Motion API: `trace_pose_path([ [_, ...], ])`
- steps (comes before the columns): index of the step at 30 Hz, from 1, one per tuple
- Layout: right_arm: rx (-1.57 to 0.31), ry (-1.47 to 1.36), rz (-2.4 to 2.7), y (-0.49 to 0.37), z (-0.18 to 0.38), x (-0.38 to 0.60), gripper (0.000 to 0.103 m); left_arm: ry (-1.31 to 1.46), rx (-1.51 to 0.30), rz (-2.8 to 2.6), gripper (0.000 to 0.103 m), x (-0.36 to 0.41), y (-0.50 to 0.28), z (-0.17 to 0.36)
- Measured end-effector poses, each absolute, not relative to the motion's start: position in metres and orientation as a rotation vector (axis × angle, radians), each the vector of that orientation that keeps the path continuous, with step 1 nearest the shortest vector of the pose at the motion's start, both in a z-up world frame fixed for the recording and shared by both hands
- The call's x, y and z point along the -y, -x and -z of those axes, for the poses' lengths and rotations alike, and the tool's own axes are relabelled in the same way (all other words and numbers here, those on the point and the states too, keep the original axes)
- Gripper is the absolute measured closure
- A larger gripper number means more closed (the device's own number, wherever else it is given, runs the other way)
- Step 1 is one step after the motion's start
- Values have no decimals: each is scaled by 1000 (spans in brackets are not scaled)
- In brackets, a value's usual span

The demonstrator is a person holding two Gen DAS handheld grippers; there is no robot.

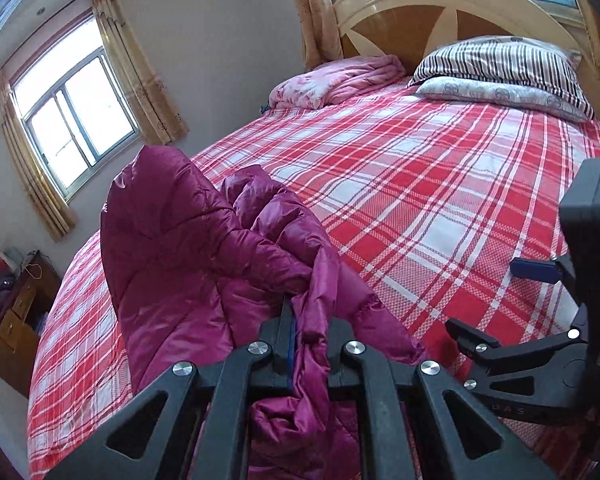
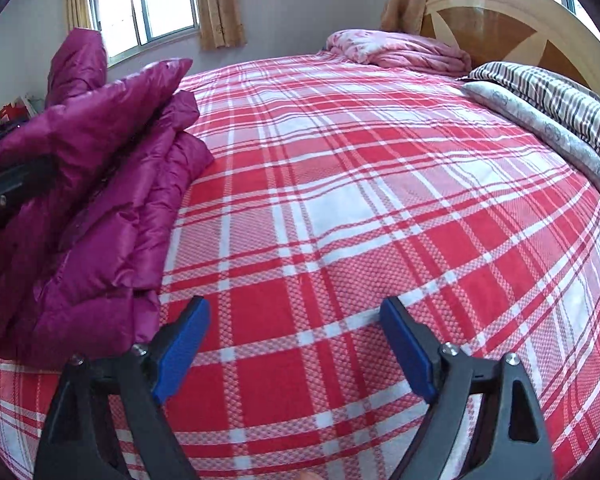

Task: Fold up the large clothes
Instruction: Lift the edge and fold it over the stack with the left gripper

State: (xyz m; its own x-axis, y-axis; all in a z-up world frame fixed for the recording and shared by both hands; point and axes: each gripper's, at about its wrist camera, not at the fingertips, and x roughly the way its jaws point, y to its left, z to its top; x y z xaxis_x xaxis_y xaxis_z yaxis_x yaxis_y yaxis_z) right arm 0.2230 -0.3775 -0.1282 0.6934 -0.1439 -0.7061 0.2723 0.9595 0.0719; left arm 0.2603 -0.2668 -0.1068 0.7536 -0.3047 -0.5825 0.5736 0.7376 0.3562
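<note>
A magenta puffer jacket [image 1: 180, 248] lies bunched on the left part of the red plaid bed [image 1: 420, 200]. My left gripper [image 1: 306, 320] is shut on a fold of the jacket, and the fabric rises in a hump beyond the fingers. In the right wrist view the same jacket [image 2: 100, 184] sits piled at the left, with the left gripper's black arm [image 2: 16, 184] pressed into it. My right gripper [image 2: 296, 312] hovers over bare bedsheet [image 2: 340, 200], its blue pads [image 2: 404, 344] wide apart with nothing between them. It also shows at the right edge of the left wrist view [image 1: 496, 304].
A pink quilt [image 1: 340, 80] lies folded near the wooden headboard [image 1: 440, 12], with a striped pillow [image 1: 508, 60] on top of a patterned one [image 1: 500, 96]. Curtained windows [image 1: 76, 120] line the far wall. A wooden dresser [image 1: 16, 312] stands beside the bed at the left.
</note>
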Motion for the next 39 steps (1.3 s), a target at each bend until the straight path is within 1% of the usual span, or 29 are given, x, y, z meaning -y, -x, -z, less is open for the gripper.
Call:
trace_pose_path([
  [5,-755,-175,252,-219,129,378,15,-573,-538,492,95,283,-267,127],
  [10,-741,-184,270,-208,131,384,15,-580,-529,474,94,287,-267,136],
  [13,-736,-175,272,-207,133,385,15,-586,-524,462,89,292,-267,141],
  [15,-735,-166,276,-208,134,384,15,-596,-521,459,80,295,-265,143],
  [19,-729,-160,277,-208,135,383,14,-589,-498,462,68,294,-255,129],
  [20,-727,-163,276,-208,136,384,14,-580,-474,465,59,293,-250,124],
  [21,-726,-164,275,-208,136,384,14,-578,-432,462,42,292,-243,116],
  [22,-725,-163,276,-208,136,384,14,-584,-383,443,31,292,-236,110],
  [23,-725,-161,276,-207,136,384,14,-588,-326,409,13,291,-229,103],
  [24,-724,-161,276,-207,136,385,14,-579,-272,382,10,287,-222,95],
  [28,-724,-157,276,-207,137,384,13,-492,-175,296,10,259,-217,58],
  [29,-724,-155,277,-208,137,384,13,-482,-154,242,9,252,-223,51],
  [30,-724,-152,278,-208,137,384,13,-472,-141,191,5,243,-231,47],
  [31,-724,-148,280,-208,137,383,13,-470,-152,155,4,236,-241,46],
  [35,-722,-142,282,-208,138,382,12,-449,-323,60,4,208,-303,62],
  [39,-713,-154,276,-206,135,384,13,-428,-448,17,4,188,-343,93],
])
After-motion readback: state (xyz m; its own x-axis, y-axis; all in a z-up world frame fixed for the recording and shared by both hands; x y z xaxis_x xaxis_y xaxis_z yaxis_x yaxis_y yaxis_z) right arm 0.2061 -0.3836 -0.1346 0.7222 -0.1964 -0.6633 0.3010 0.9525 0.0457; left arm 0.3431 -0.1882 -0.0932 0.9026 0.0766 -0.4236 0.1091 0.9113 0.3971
